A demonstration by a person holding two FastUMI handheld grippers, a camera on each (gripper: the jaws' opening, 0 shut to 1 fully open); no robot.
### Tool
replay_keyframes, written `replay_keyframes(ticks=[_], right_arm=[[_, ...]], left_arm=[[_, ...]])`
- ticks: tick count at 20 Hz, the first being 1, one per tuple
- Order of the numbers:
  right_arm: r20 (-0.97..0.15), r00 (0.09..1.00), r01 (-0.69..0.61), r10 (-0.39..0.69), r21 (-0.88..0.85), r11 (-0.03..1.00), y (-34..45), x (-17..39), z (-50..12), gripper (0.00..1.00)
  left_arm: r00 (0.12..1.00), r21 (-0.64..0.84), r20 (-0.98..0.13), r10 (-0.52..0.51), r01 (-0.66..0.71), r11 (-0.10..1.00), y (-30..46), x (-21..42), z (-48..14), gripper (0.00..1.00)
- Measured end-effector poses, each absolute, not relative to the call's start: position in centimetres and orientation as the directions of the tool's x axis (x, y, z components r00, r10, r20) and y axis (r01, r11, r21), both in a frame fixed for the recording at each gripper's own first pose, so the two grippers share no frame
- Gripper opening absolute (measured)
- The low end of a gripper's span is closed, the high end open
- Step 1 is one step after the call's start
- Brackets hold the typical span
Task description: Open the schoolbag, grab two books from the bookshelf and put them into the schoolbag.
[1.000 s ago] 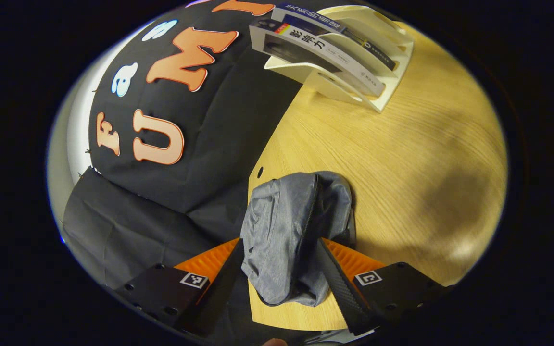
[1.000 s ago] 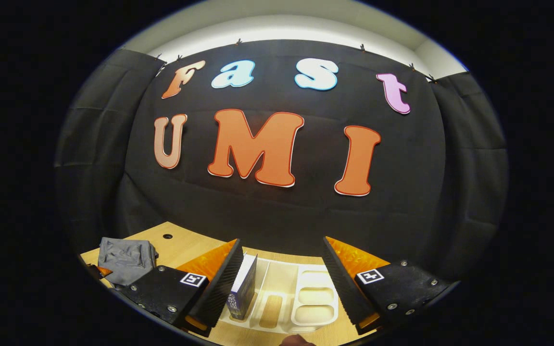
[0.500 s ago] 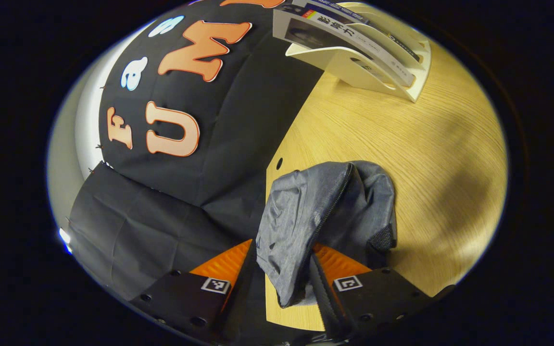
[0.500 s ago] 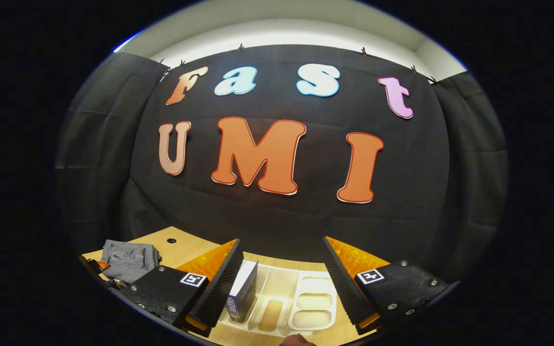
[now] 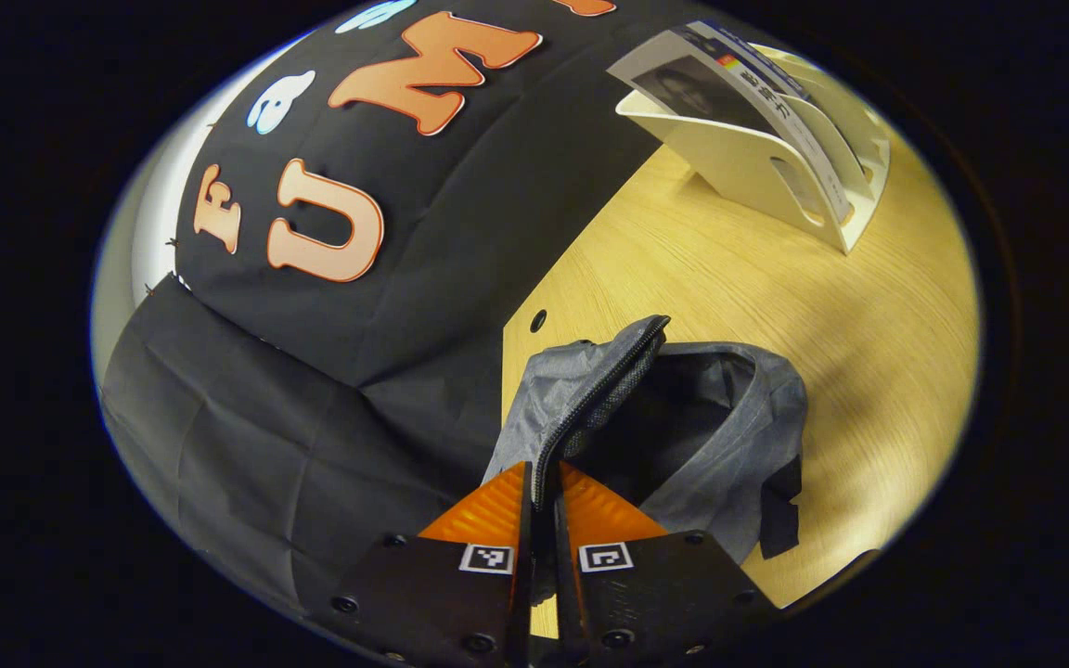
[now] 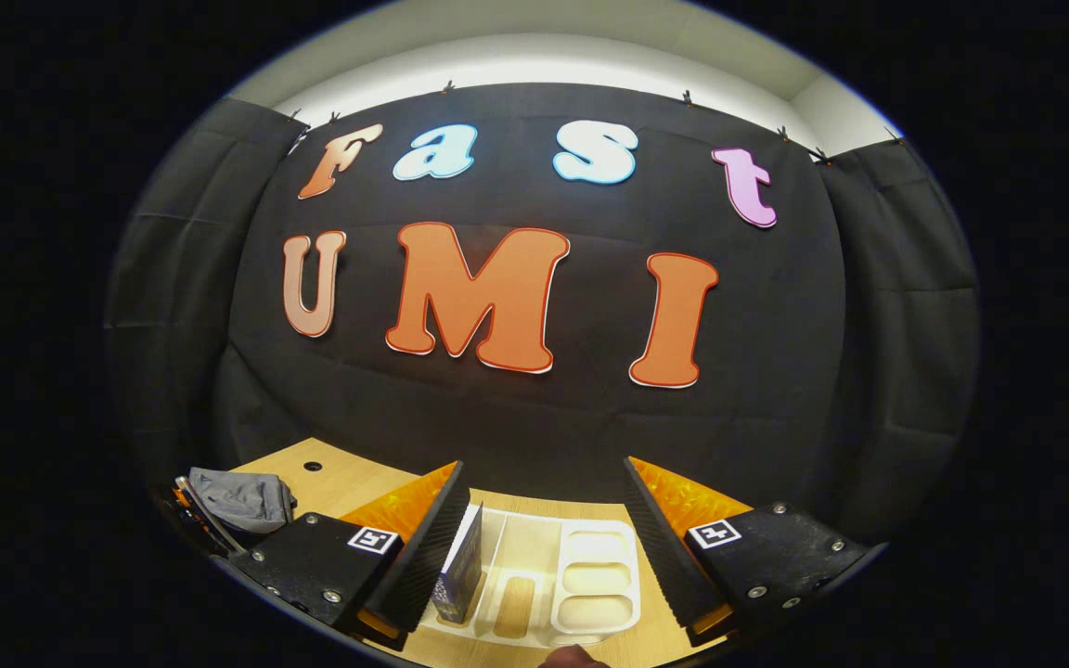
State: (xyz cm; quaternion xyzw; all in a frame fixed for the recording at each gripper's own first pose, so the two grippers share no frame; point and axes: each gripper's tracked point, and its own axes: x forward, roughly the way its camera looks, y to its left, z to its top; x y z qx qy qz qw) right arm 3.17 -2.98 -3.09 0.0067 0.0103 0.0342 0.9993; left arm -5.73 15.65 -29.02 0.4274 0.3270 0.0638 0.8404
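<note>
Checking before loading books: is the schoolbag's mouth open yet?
Yes, the left gripper pinches the schoolbag flap up, baring its dark inside.

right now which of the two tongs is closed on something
The left tongs, pinched on the schoolbag zipper edge; the right tongs stand wide open above the bookshelf.

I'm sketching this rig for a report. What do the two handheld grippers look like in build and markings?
Both look alike. The left gripper and the right gripper each have two flat black blocks studded with small screws, each block bearing a small square black-and-white marker. From the blocks, two wedge-shaped fingers with ribbed faces taper forward. No cables are in sight.
</note>
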Motion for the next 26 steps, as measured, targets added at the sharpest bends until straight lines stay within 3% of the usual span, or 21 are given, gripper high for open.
replay_keyframes(ticks=[3, 4, 14, 26], right_arm=[[-0.030, 0.999, -0.043, 0.043, 0.005, 0.999, -2.0, 3.0, -2.7, 0.97], [-0.032, 0.999, -0.035, 0.035, 0.001, 0.999, -1.5, 3.0, -2.5, 0.97], [-0.012, 1.000, 0.019, -0.020, -0.052, 0.998, 4.4, 1.9, 1.8, 0.97], [-0.292, 0.956, -0.028, 0.019, -0.026, 0.999, 11.8, 2.3, -1.4, 0.98]], left_arm=[[0.775, 0.694, -0.545, 0.321, 0.202, 0.691, 16.4, -5.1, -27.6, 0.14], [0.768, 0.659, -0.575, 0.283, 0.230, 0.716, 16.4, -4.6, -27.3, 0.08], [0.712, 0.358, -0.702, -0.022, 0.379, 0.853, 19.7, -0.9, -22.6, 0.07], [0.538, 0.052, -0.783, -0.312, 0.556, 0.830, 21.3, 1.8, -20.5, 0.04]])
